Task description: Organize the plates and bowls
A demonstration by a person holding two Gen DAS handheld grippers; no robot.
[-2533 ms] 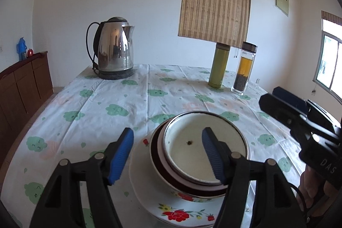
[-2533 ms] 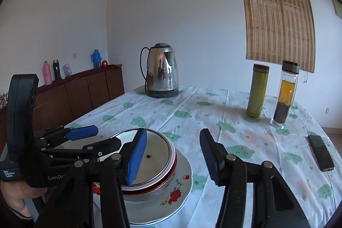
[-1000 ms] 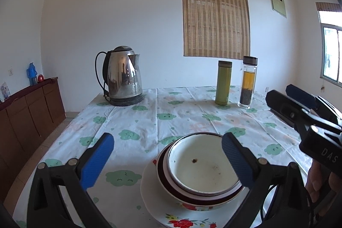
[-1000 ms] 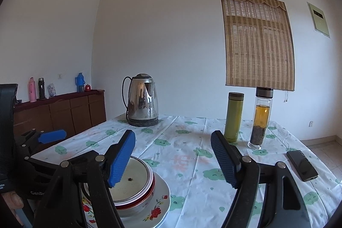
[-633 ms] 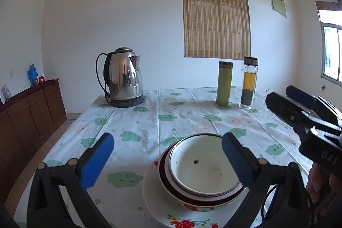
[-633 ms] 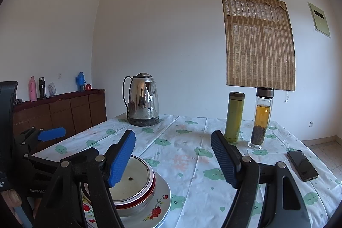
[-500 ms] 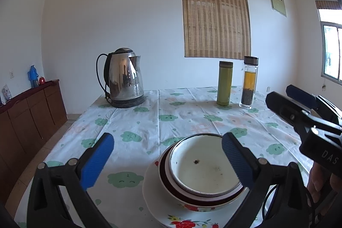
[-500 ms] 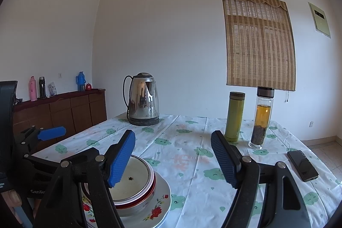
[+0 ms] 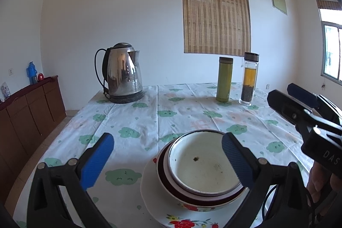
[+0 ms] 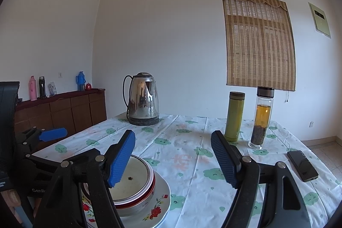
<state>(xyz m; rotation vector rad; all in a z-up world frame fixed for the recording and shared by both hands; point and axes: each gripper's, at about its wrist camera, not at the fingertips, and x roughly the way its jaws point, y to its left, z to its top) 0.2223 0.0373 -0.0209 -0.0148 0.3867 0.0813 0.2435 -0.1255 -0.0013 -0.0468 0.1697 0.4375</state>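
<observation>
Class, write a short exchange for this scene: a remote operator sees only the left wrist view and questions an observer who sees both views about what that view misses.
Operator: Is anything lying on the table to the right of the tea bottle?
Observer: Yes, a dark phone lies flat on the tablecloth, near the right edge.
Operator: On the sideboard I can make out a blue flask. Are there any other bottles?
Observer: A pink bottle stands on it, further left than the flask.

Right gripper [image 10: 173, 160] gaping — stacked bowls [image 10: 136, 185] on floral plate [image 10: 159, 204].
</observation>
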